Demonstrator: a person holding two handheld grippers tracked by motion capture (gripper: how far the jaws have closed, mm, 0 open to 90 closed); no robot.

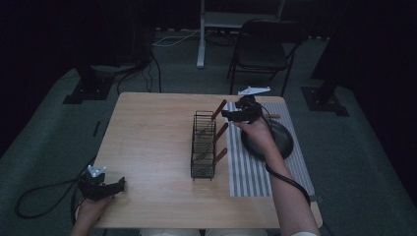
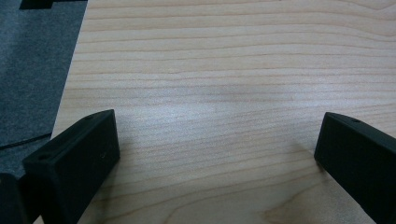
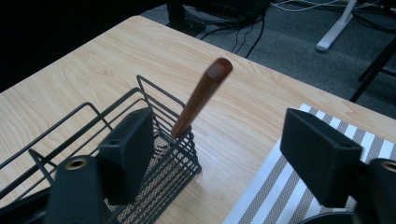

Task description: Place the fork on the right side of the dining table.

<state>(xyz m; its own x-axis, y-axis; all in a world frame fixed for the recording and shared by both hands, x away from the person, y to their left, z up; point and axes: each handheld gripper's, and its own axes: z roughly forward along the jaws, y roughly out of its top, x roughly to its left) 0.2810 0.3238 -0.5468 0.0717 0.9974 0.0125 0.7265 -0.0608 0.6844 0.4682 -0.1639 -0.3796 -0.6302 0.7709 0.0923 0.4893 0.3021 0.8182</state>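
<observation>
Over at the far end of the wire rack (image 1: pixel 203 145) my right gripper (image 1: pixel 227 113) hangs in the air, jaws apart with nothing clamped between them, and through the right gripper view I look straight down them at the brown wooden handle (image 3: pixel 200 97) that leans up out of the rack's end compartment (image 3: pixel 173 163). That handle sits between my two black jaws as I see it, but farther off, and neither pad presses on it. From the high view I can count three such handles standing tilted in the rack: the far one (image 1: pixel 219 109) just beside my right gripper, a middle one (image 1: pixel 221 132), and a near one (image 1: pixel 221 155). Whether their lower ends are forks, spoons or knives I cannot tell, they are too small and dark down in the mesh. To the right of the rack lies the grey striped mat (image 1: pixel 246 172), and on it the dark round plate (image 1: pixel 282 142), with my right hand (image 1: pixel 256 130) hovering above its left part. Near the front left corner of the table (image 1: pixel 147 147) my left gripper (image 1: pixel 120 185) rests low, held by my left hand (image 1: pixel 93 196); the left gripper view shows its jaws spread wide over bare light wood (image 2: pixel 215 102), gripping nothing, with the table edge and grey carpet (image 2: pixel 28 70) off to one side.
</observation>
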